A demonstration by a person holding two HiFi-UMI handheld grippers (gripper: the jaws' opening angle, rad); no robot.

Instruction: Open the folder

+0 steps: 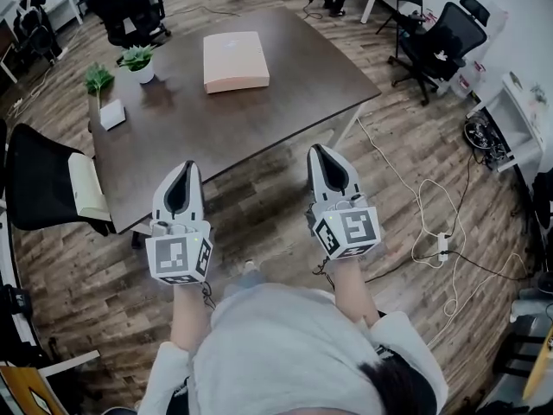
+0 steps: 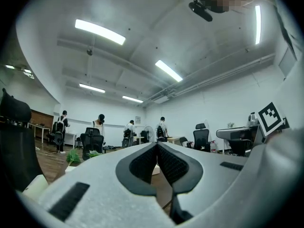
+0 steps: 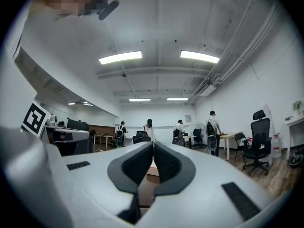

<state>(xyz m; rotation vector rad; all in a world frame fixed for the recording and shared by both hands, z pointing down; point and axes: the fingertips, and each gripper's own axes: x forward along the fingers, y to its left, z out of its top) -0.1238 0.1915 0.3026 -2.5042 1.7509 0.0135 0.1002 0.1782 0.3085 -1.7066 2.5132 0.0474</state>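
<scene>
A closed pale pink folder [image 1: 235,60] lies flat on the far half of the dark brown table [image 1: 285,93]. Both grippers hang in the air short of the table's near edge, well away from the folder. My left gripper [image 1: 185,169] points at the near left part of the table, and its jaws meet at the tips with nothing between them [image 2: 156,145]. My right gripper [image 1: 320,151] is just off the near right edge, also shut and empty [image 3: 153,144]. A sliver of the folder [image 3: 152,167] shows below the right jaws.
Two small potted plants [image 1: 136,60] and a white box [image 1: 112,114] stand at the table's left end. A black chair with a cream cushion [image 1: 43,188] is at the left. Office chairs [image 1: 436,46] and floor cables [image 1: 432,223] are at the right. Several people stand far back [image 3: 149,129].
</scene>
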